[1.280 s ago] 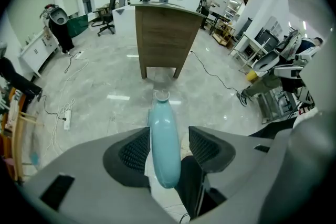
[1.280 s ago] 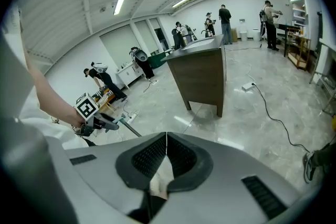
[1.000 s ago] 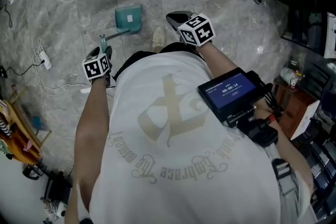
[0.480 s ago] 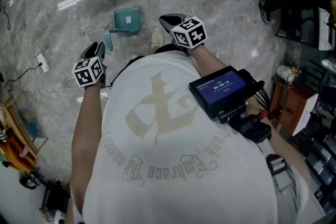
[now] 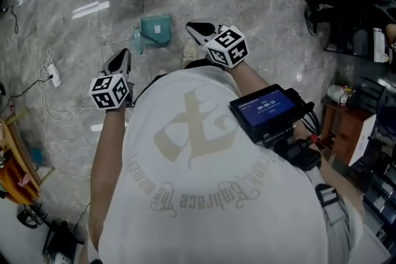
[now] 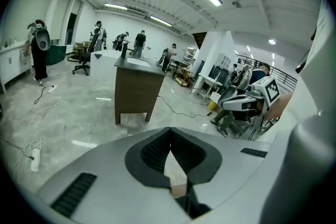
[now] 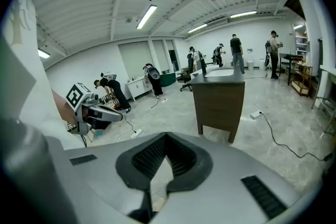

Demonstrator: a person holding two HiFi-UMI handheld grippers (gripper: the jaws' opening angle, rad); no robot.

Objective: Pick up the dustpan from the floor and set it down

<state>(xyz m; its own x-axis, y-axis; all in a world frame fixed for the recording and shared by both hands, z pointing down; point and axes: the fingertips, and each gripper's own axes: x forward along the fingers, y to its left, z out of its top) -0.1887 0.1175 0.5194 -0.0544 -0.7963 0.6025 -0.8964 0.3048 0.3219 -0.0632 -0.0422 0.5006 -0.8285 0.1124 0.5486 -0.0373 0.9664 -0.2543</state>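
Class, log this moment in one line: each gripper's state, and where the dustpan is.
left gripper: shut, empty | right gripper: shut, empty | dustpan: on floor, apart from both grippers

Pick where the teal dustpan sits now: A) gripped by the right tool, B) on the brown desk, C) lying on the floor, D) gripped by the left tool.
C: the dustpan lies on the floor, apart from the left tool and the right tool, both shut on nothing.

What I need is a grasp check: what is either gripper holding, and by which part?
Nothing is held. The left gripper and right gripper are both shut and empty; the dustpan lies on the floor, apart from both.
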